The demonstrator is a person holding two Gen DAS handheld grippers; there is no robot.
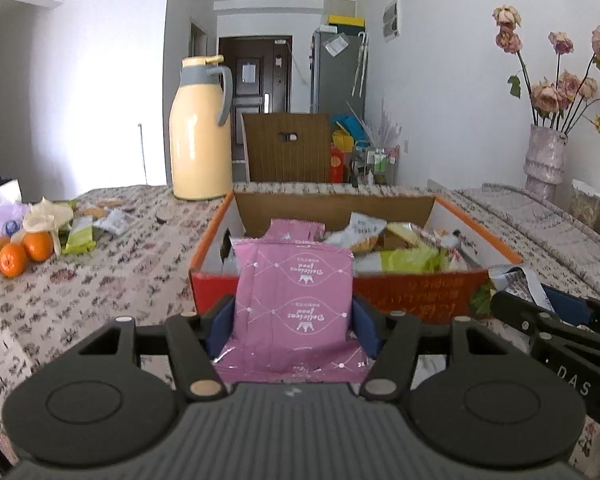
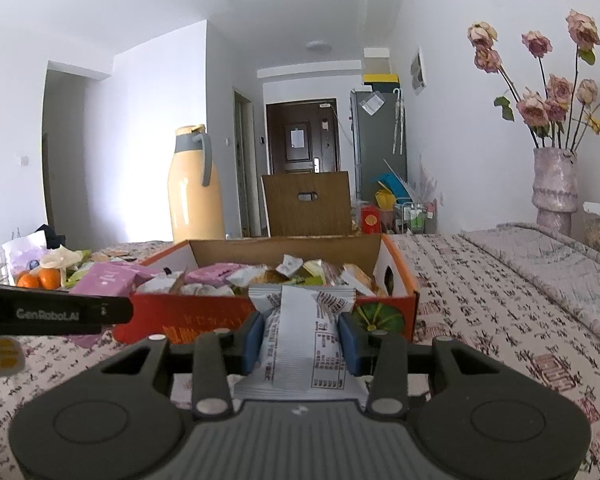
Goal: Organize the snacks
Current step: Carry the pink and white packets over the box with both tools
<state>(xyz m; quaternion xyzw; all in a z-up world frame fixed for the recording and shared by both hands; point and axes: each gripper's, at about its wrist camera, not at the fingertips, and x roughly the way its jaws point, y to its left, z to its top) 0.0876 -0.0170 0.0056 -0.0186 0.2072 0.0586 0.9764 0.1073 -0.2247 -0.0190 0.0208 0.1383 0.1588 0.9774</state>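
Observation:
An orange-and-red cardboard box full of snack packets sits on the patterned tablecloth. My left gripper is shut on a pink snack packet, held just in front of the box's near wall with its top over the rim. My right gripper is shut on a grey-white snack packet, also just before the box's near wall. In the left wrist view the right gripper shows at the right edge with its packet. In the right wrist view the pink packet shows at the left.
A yellow thermos jug stands behind the box on the left. Oranges and loose snack packets lie at the far left. A vase of dried roses stands at the right by the wall. A wooden chair back rises beyond the table.

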